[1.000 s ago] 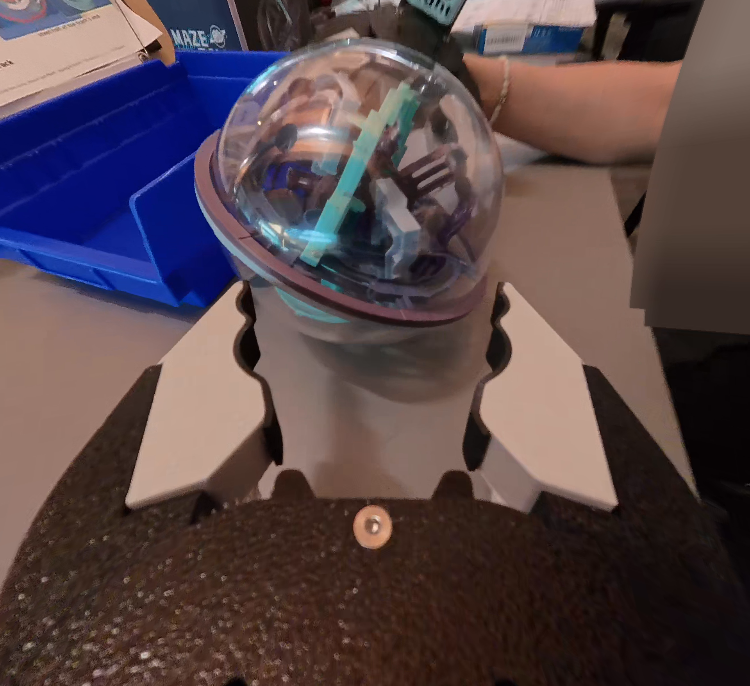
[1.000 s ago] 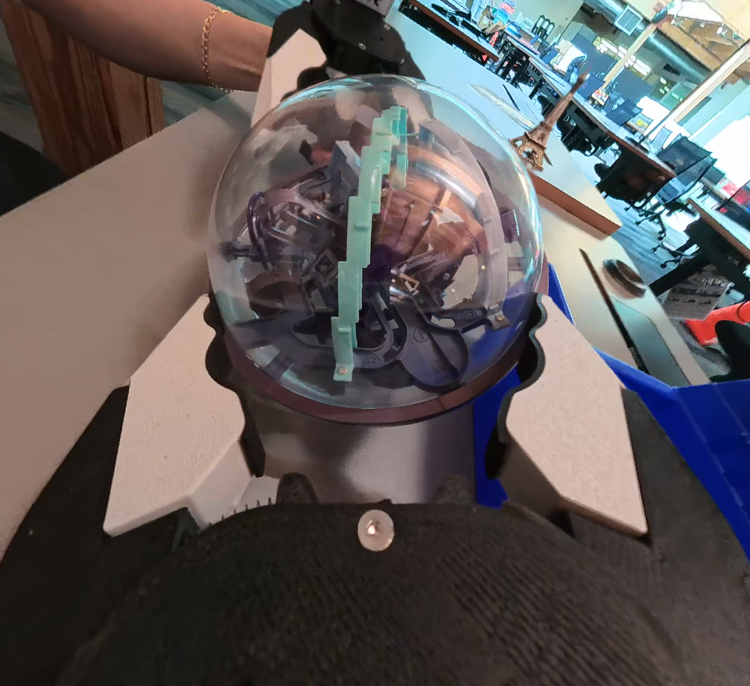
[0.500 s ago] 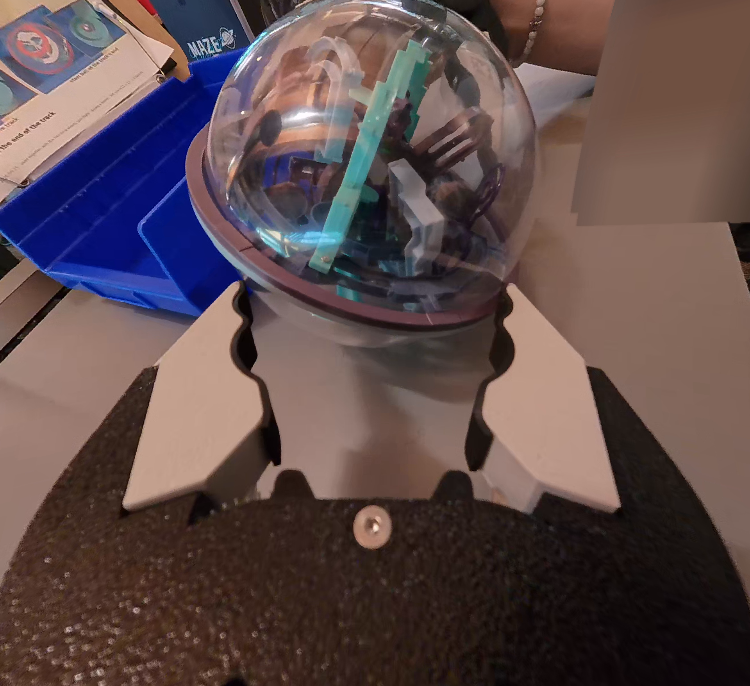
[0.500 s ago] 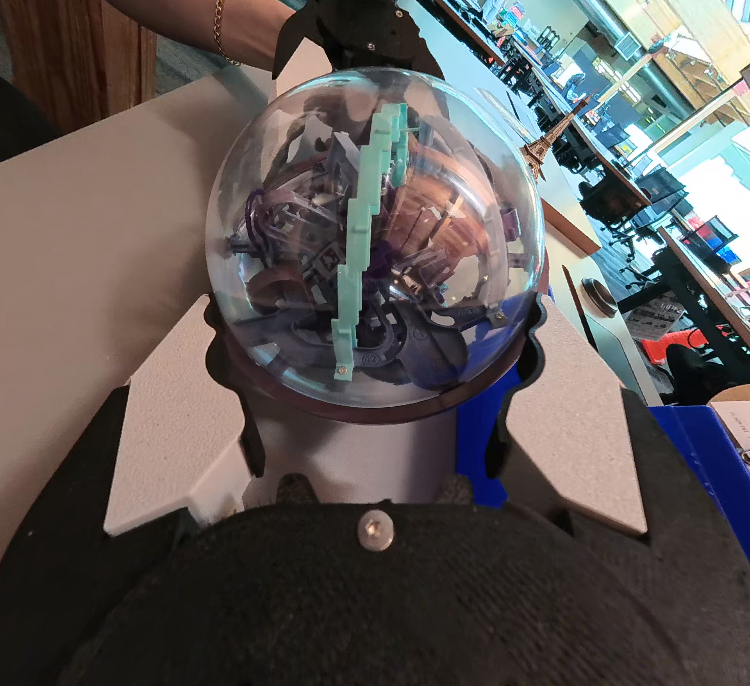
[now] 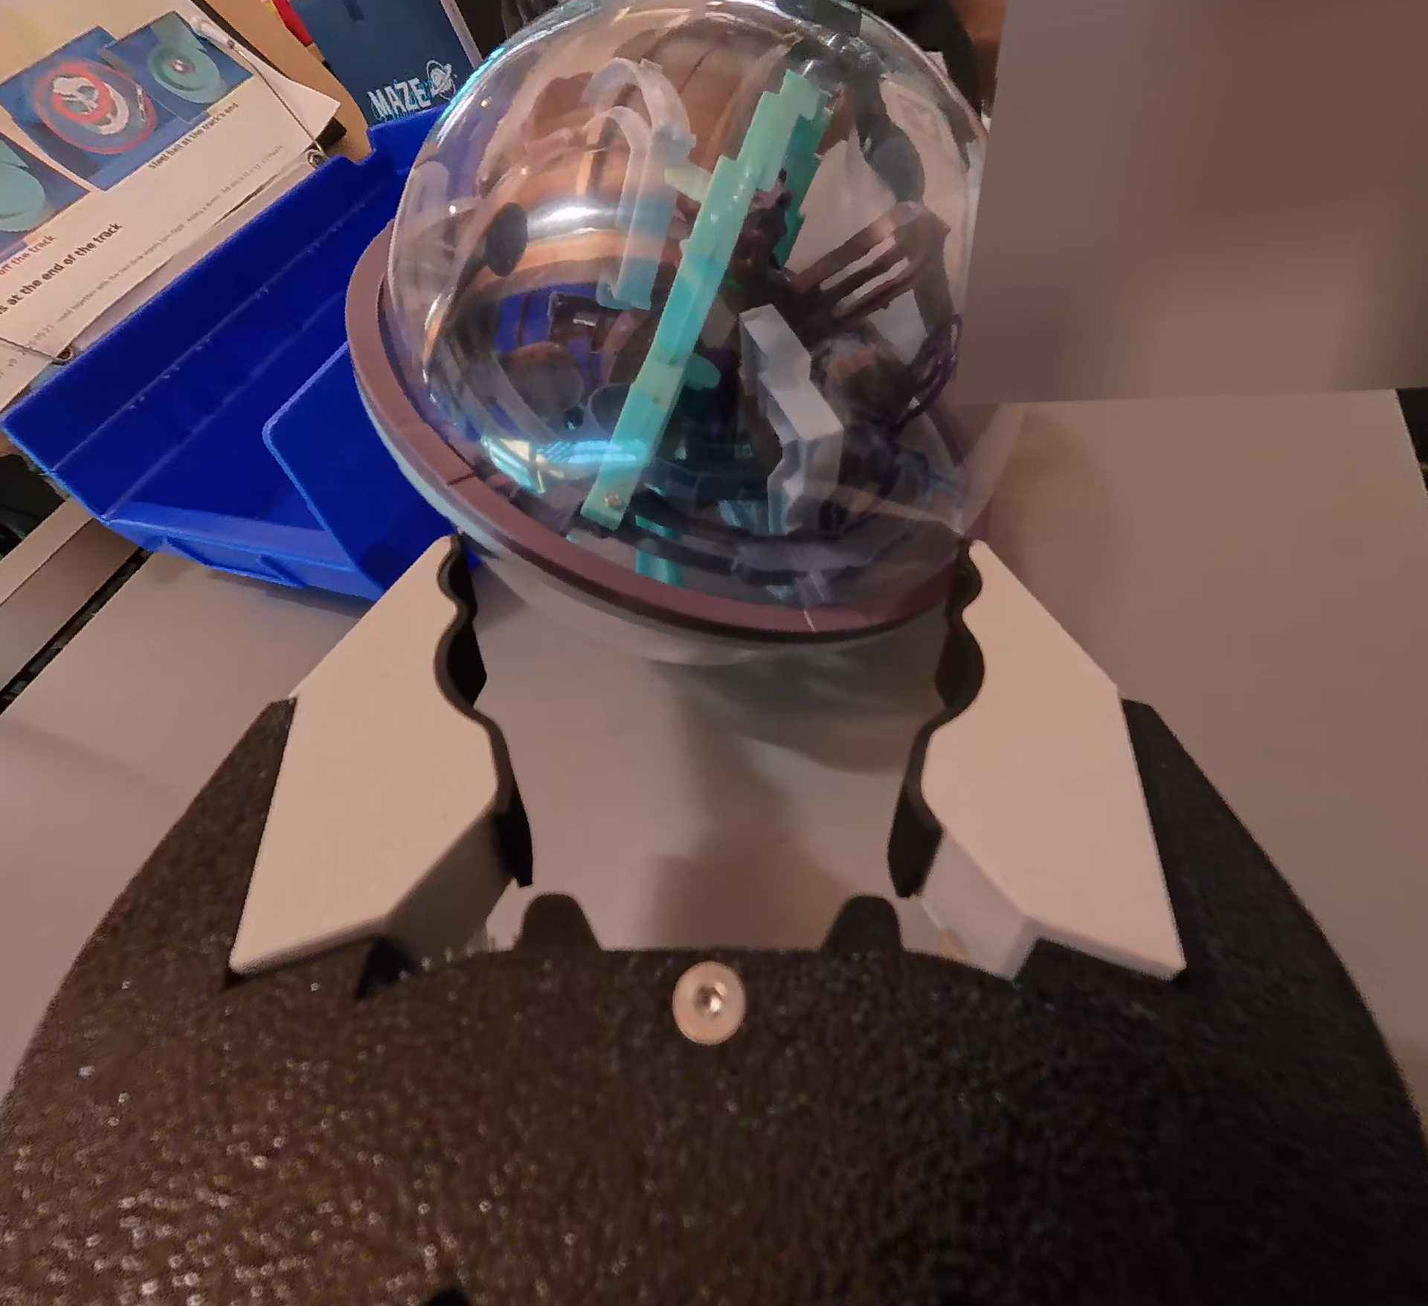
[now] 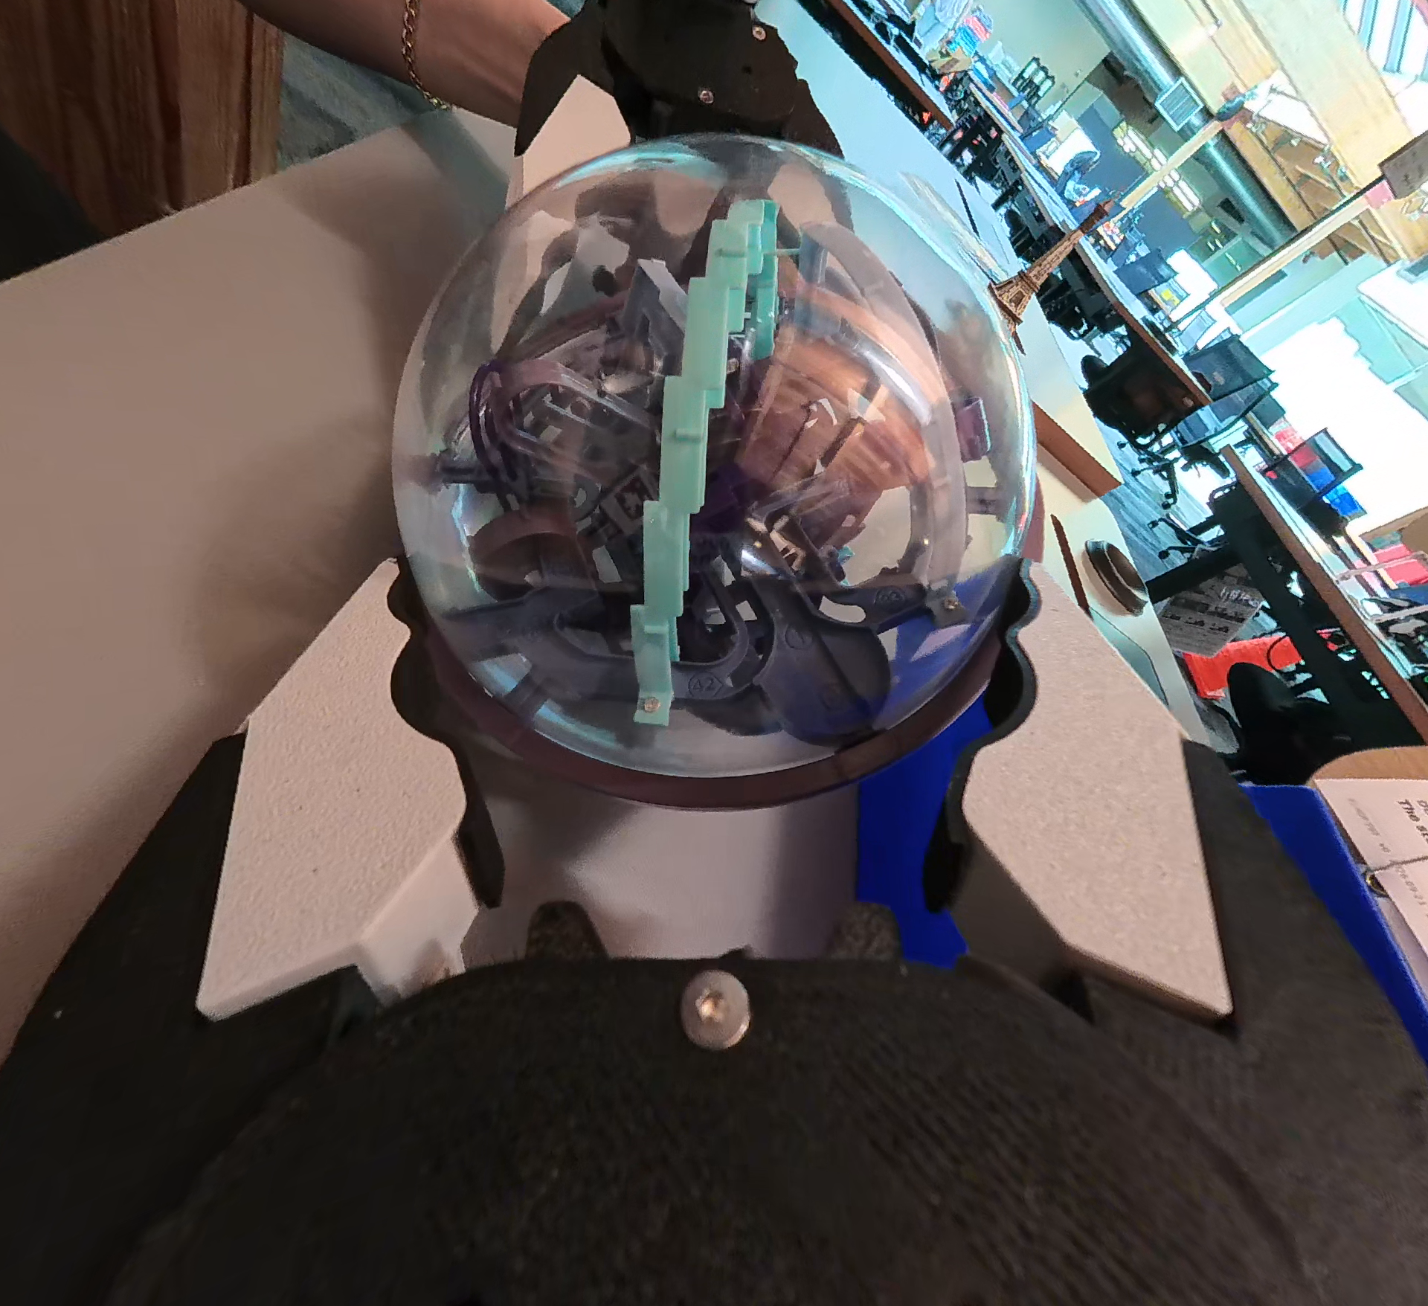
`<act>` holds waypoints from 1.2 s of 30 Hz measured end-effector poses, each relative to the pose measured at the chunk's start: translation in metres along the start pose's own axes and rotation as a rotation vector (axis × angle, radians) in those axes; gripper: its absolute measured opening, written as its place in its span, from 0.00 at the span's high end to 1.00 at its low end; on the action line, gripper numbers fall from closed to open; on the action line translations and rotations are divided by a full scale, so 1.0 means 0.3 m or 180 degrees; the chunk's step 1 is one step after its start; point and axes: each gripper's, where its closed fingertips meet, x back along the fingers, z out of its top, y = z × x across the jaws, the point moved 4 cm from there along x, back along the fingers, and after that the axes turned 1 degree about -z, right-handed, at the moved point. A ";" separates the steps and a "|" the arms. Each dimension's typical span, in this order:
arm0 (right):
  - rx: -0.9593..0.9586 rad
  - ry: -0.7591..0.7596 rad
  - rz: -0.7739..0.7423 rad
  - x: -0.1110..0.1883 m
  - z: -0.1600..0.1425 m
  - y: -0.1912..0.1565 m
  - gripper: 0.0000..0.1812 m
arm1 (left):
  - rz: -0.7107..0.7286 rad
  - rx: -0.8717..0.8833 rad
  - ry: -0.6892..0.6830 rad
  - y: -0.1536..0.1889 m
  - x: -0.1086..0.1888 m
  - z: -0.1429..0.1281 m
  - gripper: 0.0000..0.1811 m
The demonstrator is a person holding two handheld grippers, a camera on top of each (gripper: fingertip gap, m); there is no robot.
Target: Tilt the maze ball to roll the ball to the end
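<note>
The maze ball (image 5: 688, 311) has a glossy, clear plastic shell with a matt dark band round its middle, and smooth mint, purple and brown plastic tracks inside. Both the left gripper (image 5: 707, 573) and the right gripper (image 6: 711, 620) have matt pale fingers (image 5: 371, 790) with a fine grain, black wavy inner edges, a rough speckled black body and a shiny metal screw (image 5: 708, 1022). On the left lies a smooth glossy blue plastic bin (image 5: 224, 419) beside printed paper (image 5: 116, 172) on brown cardboard, all on a matt grey table (image 5: 1159, 612), and wood-grain panelling (image 6: 131, 48) stands far left in the right wrist view.

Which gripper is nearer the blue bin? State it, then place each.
Right. The right gripper holds the maze ball with the blue bin close by its fingers; the left gripper has it farther off, front-left.
</note>
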 end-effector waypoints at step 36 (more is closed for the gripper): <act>0.0049 -0.0217 -0.0727 0.051 -0.092 -0.019 0.22 | -0.0039 -0.0213 -0.0077 -0.017 -0.054 0.088 0.34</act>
